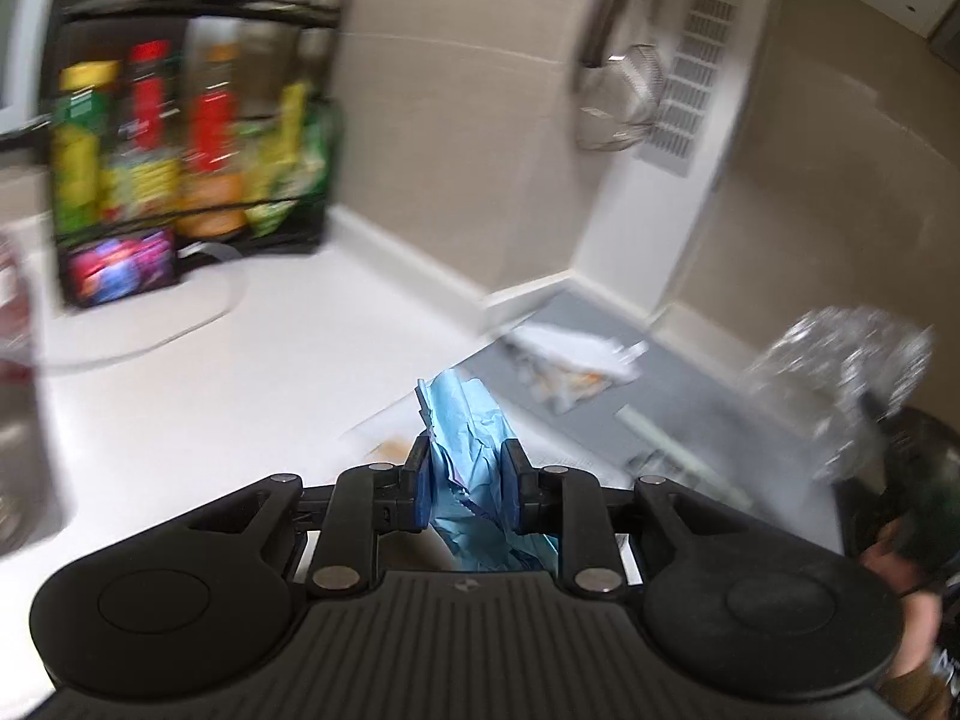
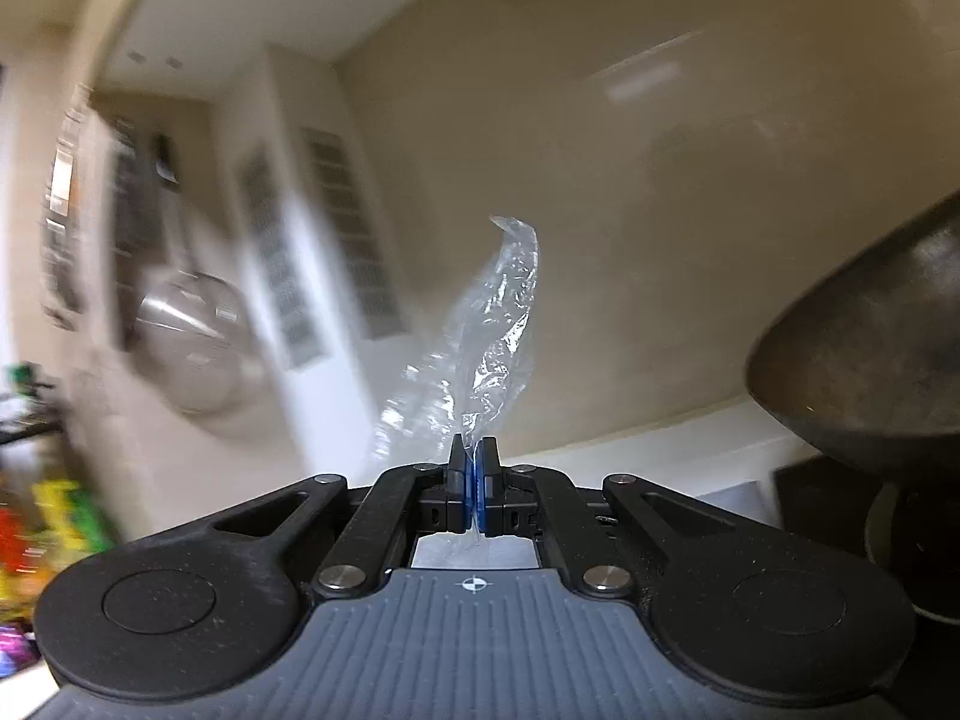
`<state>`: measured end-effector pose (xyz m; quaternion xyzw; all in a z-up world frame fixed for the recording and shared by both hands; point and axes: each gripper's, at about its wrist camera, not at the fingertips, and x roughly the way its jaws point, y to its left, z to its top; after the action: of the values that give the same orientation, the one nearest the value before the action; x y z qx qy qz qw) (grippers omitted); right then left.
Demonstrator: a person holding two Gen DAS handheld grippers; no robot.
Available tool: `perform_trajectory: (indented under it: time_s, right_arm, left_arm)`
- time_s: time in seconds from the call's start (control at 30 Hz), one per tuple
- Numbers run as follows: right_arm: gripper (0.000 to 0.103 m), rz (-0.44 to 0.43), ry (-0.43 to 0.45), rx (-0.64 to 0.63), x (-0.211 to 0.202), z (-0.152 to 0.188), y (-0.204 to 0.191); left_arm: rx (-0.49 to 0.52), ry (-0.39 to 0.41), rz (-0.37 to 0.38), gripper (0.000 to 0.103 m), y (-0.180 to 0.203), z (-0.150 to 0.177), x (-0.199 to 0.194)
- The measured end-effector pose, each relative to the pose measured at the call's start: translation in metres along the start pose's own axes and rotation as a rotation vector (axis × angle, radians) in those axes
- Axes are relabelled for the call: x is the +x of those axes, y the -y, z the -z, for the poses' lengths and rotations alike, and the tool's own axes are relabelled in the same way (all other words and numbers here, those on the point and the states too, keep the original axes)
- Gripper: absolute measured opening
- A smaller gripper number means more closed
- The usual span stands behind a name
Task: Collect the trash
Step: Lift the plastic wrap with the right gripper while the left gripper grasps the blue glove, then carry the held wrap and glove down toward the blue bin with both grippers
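My left gripper [image 1: 467,457] is shut on a crumpled light-blue paper [image 1: 467,420], which sticks up between the pads above the white counter [image 1: 240,372]. At the far right of the left wrist view, a clear crinkled plastic wrapper [image 1: 846,378] hangs blurred in the air. In the right wrist view my right gripper [image 2: 474,456] is shut on that clear plastic wrapper [image 2: 486,336], which stands up from the closed pads against the beige wall. More white and orange scraps [image 1: 576,366] lie on a grey mat [image 1: 690,396].
A black wire rack [image 1: 192,138] of bottles and packets stands at the back left of the counter, with a dark colourful box [image 1: 120,267] in front. A mesh strainer [image 1: 624,102] hangs on the wall. A dark wok [image 2: 870,360] fills the right side.
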<state>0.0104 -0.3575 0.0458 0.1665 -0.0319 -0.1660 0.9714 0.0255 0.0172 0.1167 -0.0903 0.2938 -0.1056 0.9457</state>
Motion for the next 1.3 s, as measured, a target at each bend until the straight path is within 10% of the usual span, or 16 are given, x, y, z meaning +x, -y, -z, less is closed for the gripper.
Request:
perform_trajectory:
  time_s: [0.33, 0.57, 0.87, 1.3]
  right_arm:
    - [0.002, -0.281, -0.045, -0.077, -0.141, -0.022, -0.049]
    - [0.002, -0.420, -0.252, -0.123, -0.201, 0.005, -0.082]
    - [0.002, -0.433, -0.505, -0.178, -0.228, 0.060, -0.113]
    - [0.002, -0.398, -0.624, -0.231, -0.231, 0.093, -0.113]
  left_arm:
    - [-0.037, -0.031, -0.065, 0.025, -0.068, 0.080, -0.079]
    - [-0.034, -0.047, -0.065, 0.025, -0.080, 0.129, -0.103]
    - [-0.025, -0.079, -0.084, 0.025, -0.088, 0.168, -0.108]
    - [-0.006, -0.112, -0.086, 0.025, -0.087, 0.181, -0.101]
